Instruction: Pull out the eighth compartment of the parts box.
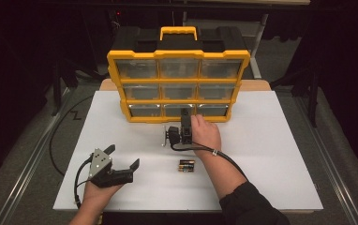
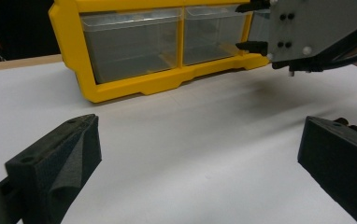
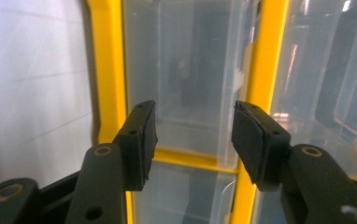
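Nearest the person's edge of the white table (image 1: 271, 154), the left gripper (image 1: 123, 157) rests low in the left hand (image 1: 95, 192), well short of the yellow drawer cabinet (image 1: 178, 86); its jaws stand wide apart with nothing between them, and the left gripper view shows bare tabletop in the gap. Just to its right, a pair of batteries (image 1: 186, 165) lies flat on the table, well apart from the cabinet's front. Farther on, the right hand (image 1: 206, 133) holds the right gripper (image 3: 193, 135) level at the cabinet's bottom row, its tips just before the middle clear drawer (image 1: 179, 110); the jaws are partly parted, gripping nothing, with the drawer's front seen between them
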